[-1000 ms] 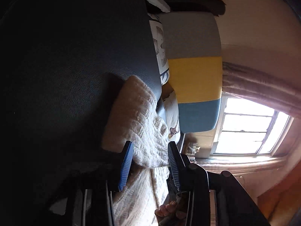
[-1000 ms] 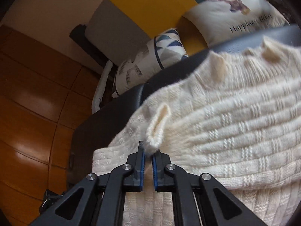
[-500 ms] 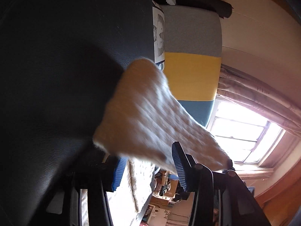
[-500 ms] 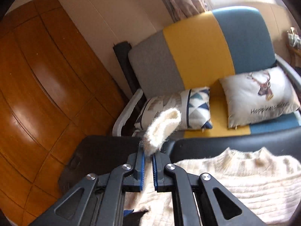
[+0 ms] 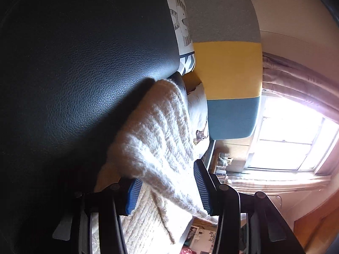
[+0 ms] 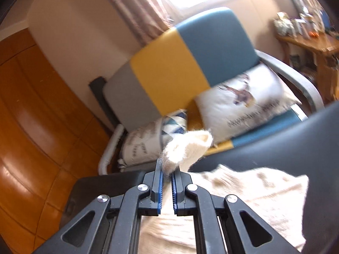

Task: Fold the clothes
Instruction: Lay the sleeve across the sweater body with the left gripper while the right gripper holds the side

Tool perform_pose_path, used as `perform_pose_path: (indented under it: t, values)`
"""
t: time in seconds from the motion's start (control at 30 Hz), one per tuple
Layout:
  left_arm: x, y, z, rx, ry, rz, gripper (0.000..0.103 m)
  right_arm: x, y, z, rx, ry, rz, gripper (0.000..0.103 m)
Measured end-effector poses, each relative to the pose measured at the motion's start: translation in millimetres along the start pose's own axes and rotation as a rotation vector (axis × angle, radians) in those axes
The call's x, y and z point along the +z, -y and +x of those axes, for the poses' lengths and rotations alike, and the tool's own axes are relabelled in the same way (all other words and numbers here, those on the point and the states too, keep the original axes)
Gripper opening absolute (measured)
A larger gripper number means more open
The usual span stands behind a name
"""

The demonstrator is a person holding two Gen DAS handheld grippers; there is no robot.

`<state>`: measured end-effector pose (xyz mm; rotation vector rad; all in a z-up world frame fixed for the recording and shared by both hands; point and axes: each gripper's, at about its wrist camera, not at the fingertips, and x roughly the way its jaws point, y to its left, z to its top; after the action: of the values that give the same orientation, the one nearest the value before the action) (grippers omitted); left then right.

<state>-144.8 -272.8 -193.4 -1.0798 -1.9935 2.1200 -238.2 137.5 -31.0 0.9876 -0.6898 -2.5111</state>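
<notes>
Meanwhile, your right gripper point(image 6: 166, 170) was clamped shut on a fluffy edge of the cream knitted sweater point(image 6: 250, 201), and that pinched piece stuck up past the fingertips in a soft curl. Below and to the right of the gripper, the bulk of the sweater lay spread on the black leather surface point(image 6: 286, 146). Your left gripper point(image 5: 167, 185) stood roughly half open, its blue pads point(image 5: 133, 196) on either side of a raised fold of the same sweater point(image 5: 156, 139); the wool passed between the jaws and draped over them, but you could not tell from this view whether the pads pressed on it. On that side the sweater rested on the black leather surface point(image 5: 84, 63), reaching toward its far edge. Beyond the surface stood an armchair point(image 6: 186, 63) with grey, yellow and blue panels, and two printed cushions point(image 6: 243, 101) lay on its seat. A curtain point(image 6: 135, 6) hung beside a bright window point(image 5: 292, 139), and orange wooden panelling point(image 6: 27, 127) filled the left of the right-hand view.
</notes>
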Motion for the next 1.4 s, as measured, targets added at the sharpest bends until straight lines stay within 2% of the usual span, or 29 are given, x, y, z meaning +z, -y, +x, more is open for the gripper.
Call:
perform_pose_path:
  t: [0.07, 0.2, 0.23, 0.3, 0.43, 0.57, 0.73, 0.9, 0.97, 1.1, 1.27, 1.4]
  values:
    - [-2.6, 4.8, 1.7, 0.014, 0.015, 0.035, 0.047, -8.3, 26.1, 1.3, -0.020, -0.019, 0.042, 0.006]
    - [-12.2, 8.6, 2.1, 0.048, 0.025, 0.120, 0.013, -33.3, 74.9, 5.5, -0.062, -0.058, 0.113, 0.006]
    - [-15.5, 12.3, 3.6, 0.060, 0.026, 0.155, 0.011, -39.5, 83.7, 5.3, -0.076, -0.064, 0.125, 0.006]
    - [-22.9, 16.6, 6.8, 0.083, 0.019, 0.212, 0.010, -51.1, 104.0, 4.9, -0.098, -0.075, 0.160, 0.006]
    - [-34.6, 3.5, 14.1, 0.145, -0.008, 0.232, 0.008, -74.8, 142.3, 9.2, -0.142, -0.115, 0.237, 0.006]
    - [-41.4, 4.0, 19.7, 0.206, -0.014, 0.299, 0.008, -98.6, 173.3, 15.6, -0.167, -0.132, 0.296, 0.006]
    - [-49.7, 19.3, 16.4, 0.348, 0.039, 0.448, 0.008, -108.0, 179.8, 12.2, -0.147, -0.122, 0.317, 0.006]
    - [-51.9, 26.0, 11.6, 0.426, 0.087, 0.557, 0.008, -111.0, 166.2, 7.3, -0.112, -0.122, 0.274, 0.006]
    - [-48.4, 14.5, 8.4, 0.404, 0.063, 0.522, 0.008, -117.6, 165.0, 12.1, -0.122, -0.146, 0.264, 0.006]
    - [-30.2, -7.6, -9.9, 0.230, -0.014, 0.317, 0.015, -126.4, 175.0, 13.6, -0.090, -0.133, 0.324, 0.005]
    - [-15.0, -29.4, -41.6, 0.091, -0.007, 0.100, 0.019, -128.9, 179.5, 13.9, -0.066, -0.126, 0.354, 0.005]
    - [-22.4, -35.2, -59.1, 0.039, 0.018, 0.036, 0.021, -130.4, 178.5, 13.7, -0.065, -0.116, 0.355, 0.005]
